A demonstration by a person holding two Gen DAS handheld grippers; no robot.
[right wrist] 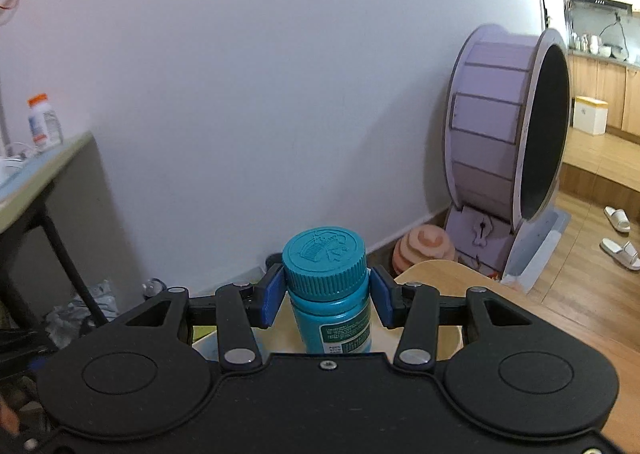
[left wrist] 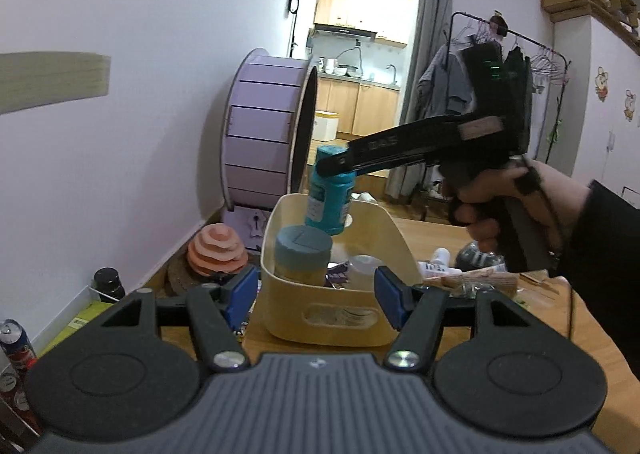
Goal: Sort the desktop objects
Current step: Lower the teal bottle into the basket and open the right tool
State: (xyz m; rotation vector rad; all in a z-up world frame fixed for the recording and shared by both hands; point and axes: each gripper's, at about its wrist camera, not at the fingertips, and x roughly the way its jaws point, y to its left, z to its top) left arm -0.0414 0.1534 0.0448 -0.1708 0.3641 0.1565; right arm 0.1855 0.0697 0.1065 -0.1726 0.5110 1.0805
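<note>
My right gripper (left wrist: 336,163) is shut on a teal pill bottle (left wrist: 328,201) and holds it upright by the cap, just above the far side of a cream plastic bin (left wrist: 394,232). In the right wrist view the blue pads (right wrist: 274,300) clamp the bottle (right wrist: 330,318) under its ribbed lid, with the gripper (right wrist: 327,296) over the bin's pale rim (right wrist: 450,334). My left gripper (left wrist: 316,296) stands open at the bin's near wall, with nothing between its fingers. Inside the bin stand a jar with a grey-blue lid (left wrist: 302,250) and a clear container (left wrist: 362,268).
The bin sits on a wooden table (left wrist: 532,330); small bottles and packets (left wrist: 460,274) lie to its right. Behind it on the floor are a purple exercise wheel (left wrist: 264,125) and a pink stacked toy (left wrist: 216,254). A dark jar (left wrist: 107,284) and cans (left wrist: 16,342) stand at lower left.
</note>
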